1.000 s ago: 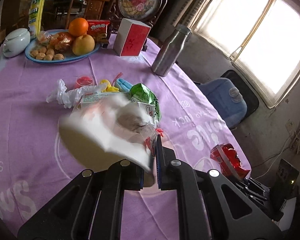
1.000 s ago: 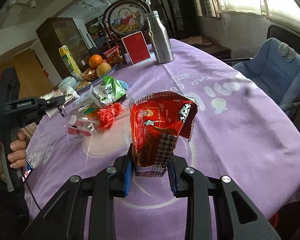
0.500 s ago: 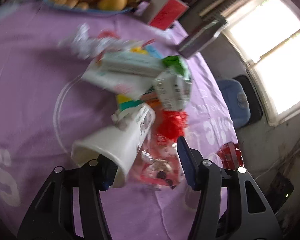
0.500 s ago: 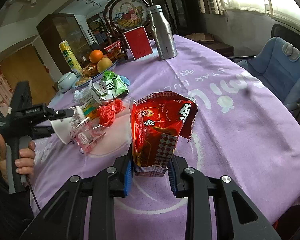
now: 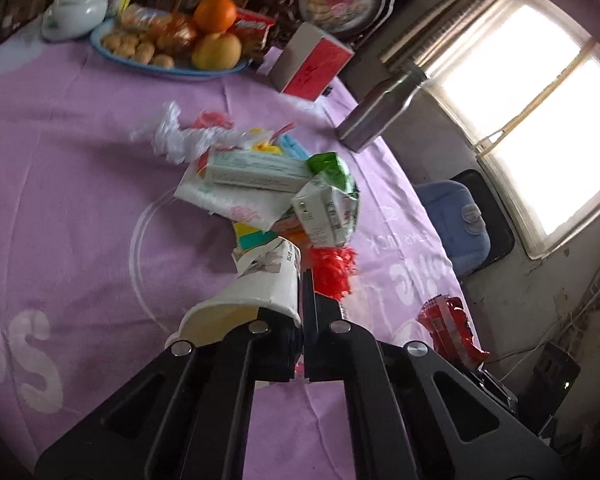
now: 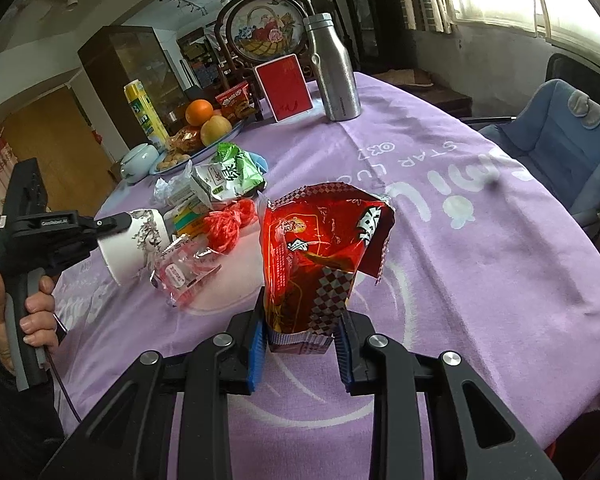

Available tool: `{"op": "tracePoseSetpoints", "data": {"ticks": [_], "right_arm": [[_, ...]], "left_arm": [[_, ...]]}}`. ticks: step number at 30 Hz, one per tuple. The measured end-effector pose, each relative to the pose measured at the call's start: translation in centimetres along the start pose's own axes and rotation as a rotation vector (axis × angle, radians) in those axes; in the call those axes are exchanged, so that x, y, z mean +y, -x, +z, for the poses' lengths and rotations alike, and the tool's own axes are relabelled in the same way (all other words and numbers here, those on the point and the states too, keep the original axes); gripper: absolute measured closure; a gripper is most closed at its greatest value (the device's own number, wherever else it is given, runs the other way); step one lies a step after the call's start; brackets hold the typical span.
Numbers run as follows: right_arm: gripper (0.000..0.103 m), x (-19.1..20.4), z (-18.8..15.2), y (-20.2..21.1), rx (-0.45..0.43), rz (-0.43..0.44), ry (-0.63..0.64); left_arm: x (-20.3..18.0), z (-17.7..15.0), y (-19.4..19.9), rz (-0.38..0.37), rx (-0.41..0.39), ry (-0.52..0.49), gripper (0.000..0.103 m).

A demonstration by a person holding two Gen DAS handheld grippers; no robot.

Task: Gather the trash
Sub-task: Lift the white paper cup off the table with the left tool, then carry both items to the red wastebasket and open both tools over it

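Observation:
My left gripper (image 5: pixel 301 300) is shut on the rim of a white paper cup (image 5: pixel 260 284), held tilted over the purple tablecloth (image 5: pixel 60 200). The cup (image 6: pixel 134 246) also shows in the right wrist view, with a clear pink wrapper (image 6: pixel 184 272) hanging beside it. My right gripper (image 6: pixel 300 344) is shut on an open red snack bag (image 6: pixel 320 248), held upright. The bag also shows in the left wrist view (image 5: pixel 448 330). A pile of trash lies mid-table: a white carton (image 5: pixel 256 170), a green packet (image 5: pixel 332 168), red netting (image 5: pixel 334 270) and crumpled plastic (image 5: pixel 172 136).
A blue plate of fruit and pastries (image 5: pixel 168 46), a red and white box (image 5: pixel 312 64), a steel bottle (image 6: pixel 334 68) and a white lidded pot (image 5: pixel 76 14) stand at the far side. A blue chair (image 6: pixel 552 148) is beyond the table's right edge.
My left gripper opened over the pile, then closed on the cup's rim again. The cup and wrapper moved toward the red bag. My right gripper and bag stayed still.

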State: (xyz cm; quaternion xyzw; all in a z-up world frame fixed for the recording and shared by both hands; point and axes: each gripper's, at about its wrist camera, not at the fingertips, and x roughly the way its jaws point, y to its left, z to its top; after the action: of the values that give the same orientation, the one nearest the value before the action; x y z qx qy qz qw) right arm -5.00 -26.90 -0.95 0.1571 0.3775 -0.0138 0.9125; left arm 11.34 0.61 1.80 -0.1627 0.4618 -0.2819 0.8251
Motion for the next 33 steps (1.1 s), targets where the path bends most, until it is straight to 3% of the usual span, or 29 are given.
{"op": "tracePoseSetpoints", "data": {"ticks": [4, 10, 13, 16, 19, 24, 28, 33], "right_arm": [[0.075, 0.0, -0.2, 0.8, -0.020, -0.006, 0.011], [0.075, -0.5, -0.5, 3.7, -0.076, -0.027, 0.040], [0.075, -1.7, -1.3, 6.2, -0.104, -0.055, 0.054], [0.075, -3.9, -2.5, 8.7, -0.106, -0.106, 0.043], [0.075, -7.4, -4.8, 12.2, -0.106, -0.215, 0.010], [0.075, -14.4, -10.1, 17.7, -0.078, -0.387, -0.093], [0.075, -19.8, -14.1, 18.7, -0.017, -0.449, -0.206], [0.075, -27.5, -21.1, 16.0, 0.116, -0.445, -0.423]], "left_arm": [[-1.3, -0.6, 2.3, 0.002, -0.071, -0.026, 0.100], [-8.4, -2.4, 6.1, -0.135, -0.121, -0.212, 0.100], [-12.2, -4.1, 5.8, -0.201, -0.081, -0.301, 0.100], [-16.2, -6.5, 3.8, -0.278, 0.009, -0.380, 0.100], [-20.4, -9.5, 1.2, -0.359, 0.113, -0.450, 0.100], [-29.2, -16.5, -3.0, -0.454, 0.268, -0.717, 0.100], [-34.9, -22.5, -7.3, -0.528, 0.426, -0.845, 0.100], [-38.3, -30.2, -15.8, -0.494, 0.629, -0.886, 0.100]]}}
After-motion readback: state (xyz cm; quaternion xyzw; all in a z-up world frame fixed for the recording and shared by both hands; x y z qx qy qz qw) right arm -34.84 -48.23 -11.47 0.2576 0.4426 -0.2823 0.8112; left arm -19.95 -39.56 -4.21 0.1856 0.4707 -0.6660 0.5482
